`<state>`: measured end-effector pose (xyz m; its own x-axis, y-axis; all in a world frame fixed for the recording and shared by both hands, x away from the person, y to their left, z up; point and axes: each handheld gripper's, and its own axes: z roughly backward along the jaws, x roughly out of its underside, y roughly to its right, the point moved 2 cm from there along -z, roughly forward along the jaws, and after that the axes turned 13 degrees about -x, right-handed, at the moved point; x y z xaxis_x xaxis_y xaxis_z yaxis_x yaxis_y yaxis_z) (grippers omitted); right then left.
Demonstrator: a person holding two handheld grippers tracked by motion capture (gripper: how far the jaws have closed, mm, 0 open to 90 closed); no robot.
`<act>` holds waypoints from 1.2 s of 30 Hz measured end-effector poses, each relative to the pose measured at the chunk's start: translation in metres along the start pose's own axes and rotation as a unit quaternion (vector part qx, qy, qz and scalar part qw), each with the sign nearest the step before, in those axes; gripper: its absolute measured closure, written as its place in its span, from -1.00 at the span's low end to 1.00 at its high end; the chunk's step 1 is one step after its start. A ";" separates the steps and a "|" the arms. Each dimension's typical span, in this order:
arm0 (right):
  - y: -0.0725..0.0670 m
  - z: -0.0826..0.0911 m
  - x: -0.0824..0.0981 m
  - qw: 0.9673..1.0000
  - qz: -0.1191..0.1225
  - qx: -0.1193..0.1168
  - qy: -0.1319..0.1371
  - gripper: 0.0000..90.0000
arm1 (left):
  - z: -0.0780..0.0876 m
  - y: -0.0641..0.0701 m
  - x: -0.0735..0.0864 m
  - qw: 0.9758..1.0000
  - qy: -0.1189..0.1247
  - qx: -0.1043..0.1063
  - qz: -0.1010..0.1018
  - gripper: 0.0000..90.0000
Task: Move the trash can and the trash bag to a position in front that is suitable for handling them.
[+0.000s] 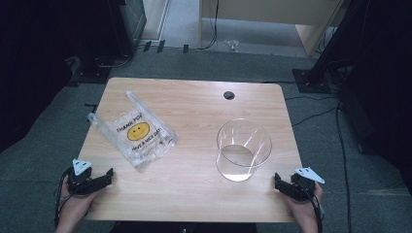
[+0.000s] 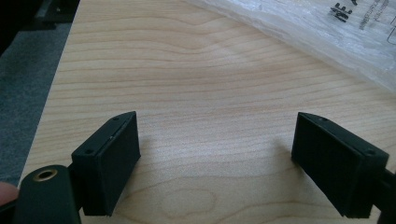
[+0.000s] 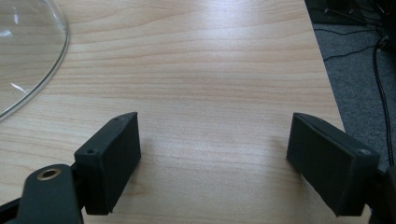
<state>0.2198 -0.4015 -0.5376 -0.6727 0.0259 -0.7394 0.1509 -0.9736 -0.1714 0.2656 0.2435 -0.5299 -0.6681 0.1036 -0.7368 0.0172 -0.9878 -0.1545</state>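
A clear plastic bag [image 1: 136, 133] printed with a yellow smiley face lies flat on the left half of the wooden table [image 1: 194, 111]; its crinkled edge [image 2: 327, 37] fills the upper right of the left gripper view. A clear round container [image 1: 241, 149] stands on the right half, and its curved wall [image 3: 28, 56] reaches into the upper left of the right gripper view. My left gripper [image 1: 108, 175] rests open at the table's front left corner, below the bag. At the front right corner my right gripper [image 1: 278, 180] is open, just right of the container. Both have bare wood between the jaws.
A round cable hole [image 1: 229, 95] sits near the table's far edge. Grey carpet surrounds the table, with cables [image 1: 316, 114] running on the floor at the right and dark equipment stands [image 1: 311, 77] behind. The table's right edge [image 3: 327, 79] runs close beside my right gripper.
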 end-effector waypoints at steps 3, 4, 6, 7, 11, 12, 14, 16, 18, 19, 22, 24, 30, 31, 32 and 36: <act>-0.002 0.000 -0.001 1.000 0.000 0.006 0.008 -0.40 | 0.000 0.000 0.000 1.000 0.002 0.005 0.003 -0.67; -0.003 0.000 -0.001 1.000 0.006 0.012 0.011 -0.30 | 0.000 -0.001 0.000 1.000 0.003 0.009 0.006 -0.67; -0.004 0.000 -0.003 1.000 0.010 0.016 0.013 -0.24 | 0.000 -0.001 0.000 1.000 0.003 0.012 0.011 -0.67; -0.007 0.001 -0.007 1.000 0.011 0.010 0.026 -0.20 | 0.000 -0.002 -0.001 1.000 0.005 0.018 0.018 -0.67; -0.012 0.002 -0.014 0.999 0.007 -0.003 0.046 -0.15 | 0.000 -0.004 -0.002 0.999 0.010 0.030 0.029 -0.67; -0.013 0.002 -0.016 0.999 0.001 -0.009 0.050 -0.18 | 0.001 -0.004 -0.002 0.999 0.011 0.032 0.032 -0.67; -0.014 0.000 -0.020 0.998 -0.003 -0.006 0.064 -0.22 | 0.004 -0.004 -0.004 0.999 0.018 0.034 0.031 -0.67; -0.017 0.000 -0.025 0.996 -0.001 0.005 0.086 -0.16 | 0.006 -0.003 -0.004 0.999 0.023 0.038 0.030 -0.67; -0.019 -0.001 -0.031 0.994 -0.009 -0.007 0.112 -0.11 | 0.010 -0.002 -0.006 0.998 0.029 0.038 0.031 -0.67; -0.021 -0.003 -0.033 0.993 -0.003 -0.007 0.119 -0.13 | 0.011 -0.002 -0.006 0.998 0.034 0.035 0.031 -0.67; -0.027 -0.009 -0.041 0.994 -0.002 -0.003 0.111 -0.13 | 0.016 -0.002 -0.010 0.997 0.068 0.031 0.032 -0.67; -0.030 -0.012 -0.047 0.995 -0.003 -0.015 0.100 -0.10 | 0.020 -0.003 -0.013 0.995 0.086 0.025 0.040 -0.67; -0.036 -0.020 -0.064 0.995 0.016 -0.038 0.095 -0.13 | 0.020 0.001 -0.015 0.994 0.075 0.044 0.064 -0.67; -0.036 -0.021 -0.065 0.995 0.014 -0.039 0.095 -0.14 | 0.020 0.002 -0.015 0.995 0.067 0.044 0.061 -0.67; -0.037 -0.023 -0.066 0.994 0.012 -0.045 0.097 -0.15 | 0.019 0.004 -0.015 0.995 0.061 0.045 0.058 -0.67; -0.039 -0.025 -0.068 0.993 0.016 -0.056 0.102 -0.13 | 0.019 0.008 -0.018 0.996 0.046 0.050 0.052 -0.67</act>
<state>0.2774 -0.3596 -0.4971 -0.5068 0.0513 -0.8606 0.2571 -0.9438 -0.2077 0.2636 0.2311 -0.5054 -0.5954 0.0049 -0.8034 0.0064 -0.9999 -0.0108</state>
